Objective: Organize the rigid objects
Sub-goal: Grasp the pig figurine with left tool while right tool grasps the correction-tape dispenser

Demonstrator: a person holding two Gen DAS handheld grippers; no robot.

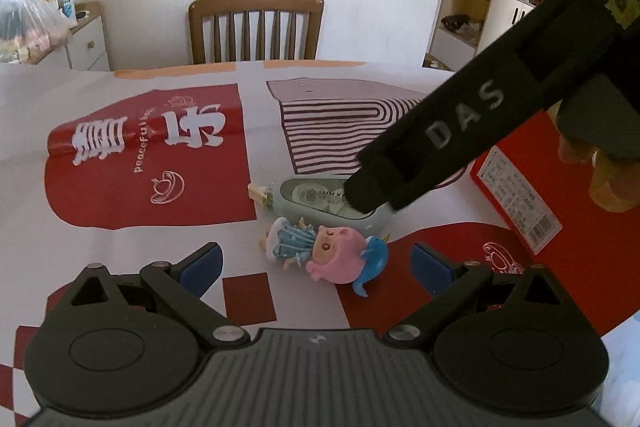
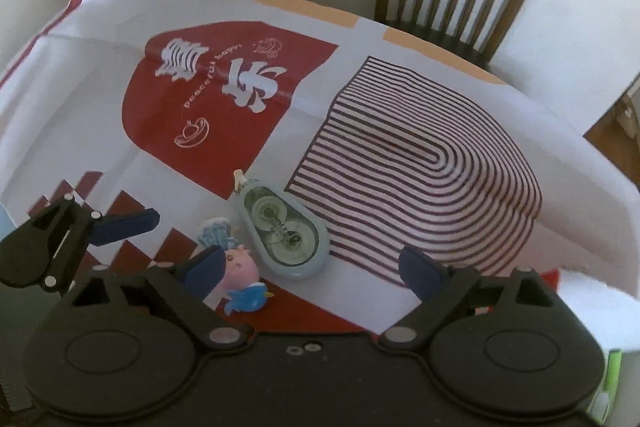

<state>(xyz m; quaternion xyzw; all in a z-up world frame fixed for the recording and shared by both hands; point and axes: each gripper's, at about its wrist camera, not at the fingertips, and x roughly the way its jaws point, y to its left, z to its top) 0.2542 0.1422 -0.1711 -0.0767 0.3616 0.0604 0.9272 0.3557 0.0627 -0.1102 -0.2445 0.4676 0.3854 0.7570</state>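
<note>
nothing looks sorted yet: both things lie loose on the worktop [image 2: 100, 75], which is covered with a red-and-white printed cloth. from the left, the left hand-held gripper [image 1: 316, 265] stands wide open and holds nothing, hanging just short of the small plastic doll with a pink head and blue striped dress [image 1: 308, 247]. the doll lies flat on its side, its long axis running left to right in the left view, head to the right. just beyond it lies the pale blue teardrop-shaped correction tape dispenser [image 2: 282, 231], flat, its narrow tip pointing away towards the far chair. the right hand-held gripper [image 2: 310, 269] is open and empty, its jaws straddling the dispenser without pressing. red cardboard box [image 1: 516, 183] sits at the right.
</note>
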